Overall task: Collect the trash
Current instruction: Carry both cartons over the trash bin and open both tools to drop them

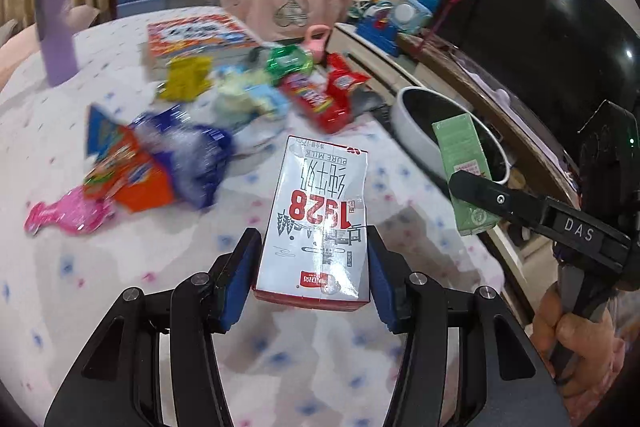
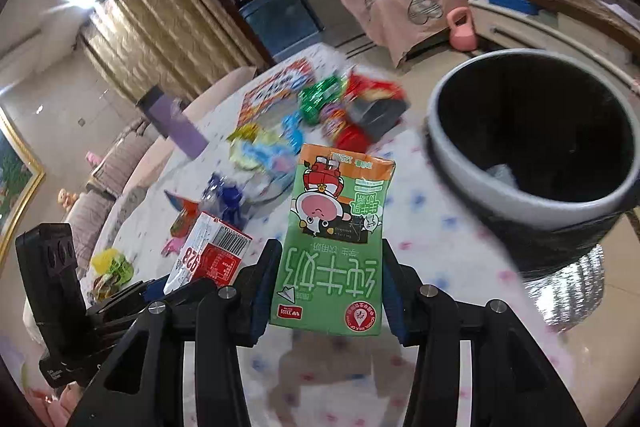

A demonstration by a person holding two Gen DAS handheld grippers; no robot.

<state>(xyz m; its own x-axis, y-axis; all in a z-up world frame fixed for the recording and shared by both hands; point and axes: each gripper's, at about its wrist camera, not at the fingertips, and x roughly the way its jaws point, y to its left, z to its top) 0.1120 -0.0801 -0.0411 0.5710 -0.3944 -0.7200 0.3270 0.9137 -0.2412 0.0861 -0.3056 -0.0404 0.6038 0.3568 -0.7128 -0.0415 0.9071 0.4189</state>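
The left gripper [image 1: 312,267] clamps the white-and-red milk carton [image 1: 318,219] between its blue pads [image 1: 240,275], carton end pointing to 12 o'clock above the tablecloth [image 1: 120,259]. The right gripper [image 2: 326,287] likewise grips the green milk carton [image 2: 336,247], jaws partly closed on its sides. The bin [image 2: 532,143] sits at 2 o'clock from it; loose wrappers [image 2: 320,107] lie at 12 o'clock.

The bench [image 1: 120,267] wears a white dotted cloth; crumpled wrappers [image 1: 160,163] lie mid-bench, a purple bottle [image 1: 56,35] and a picture book [image 1: 192,35] toward its far edge.
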